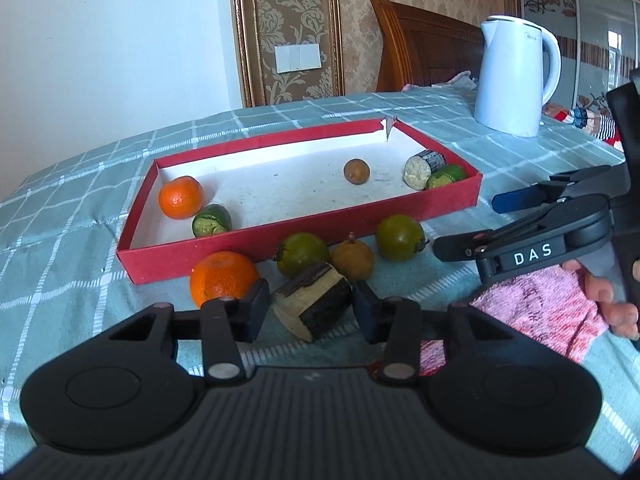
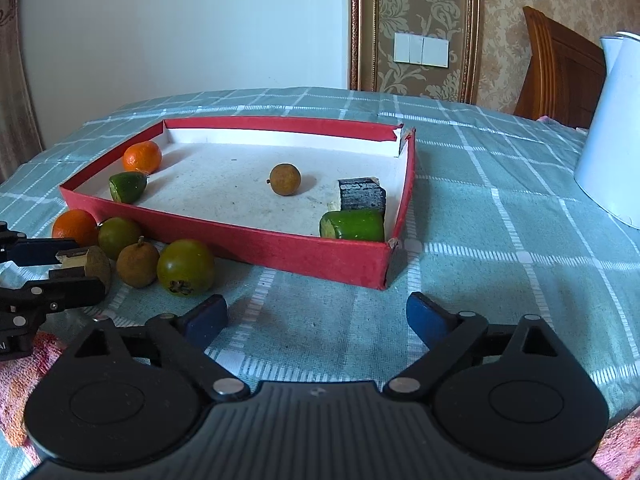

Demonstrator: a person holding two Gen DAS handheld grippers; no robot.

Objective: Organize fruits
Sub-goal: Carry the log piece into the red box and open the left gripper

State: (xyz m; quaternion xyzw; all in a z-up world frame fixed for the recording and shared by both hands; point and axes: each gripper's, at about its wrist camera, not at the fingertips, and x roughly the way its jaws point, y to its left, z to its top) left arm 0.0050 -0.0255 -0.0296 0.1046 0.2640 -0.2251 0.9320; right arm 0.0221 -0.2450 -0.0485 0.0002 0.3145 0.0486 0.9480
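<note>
A red box (image 1: 304,222) (image 2: 280,246) holds an orange (image 1: 180,197), a cut green piece (image 1: 211,221), a brown longan (image 1: 356,171) (image 2: 285,179), a dark sugarcane piece (image 1: 423,167) and a green piece (image 1: 447,176). In front of it lie an orange (image 1: 222,276), two green fruits (image 1: 302,253) (image 1: 399,237) and a longan (image 1: 353,259). My left gripper (image 1: 310,306) has its fingers around a sugarcane piece (image 1: 314,305) on the cloth, with small gaps showing. My right gripper (image 2: 316,316) is open and empty, near the box's front right.
A white kettle (image 1: 516,76) stands at the back right on the teal checked cloth (image 2: 500,240). A pink towel (image 1: 548,304) lies at the near edge. A wooden headboard (image 1: 424,48) is behind the table.
</note>
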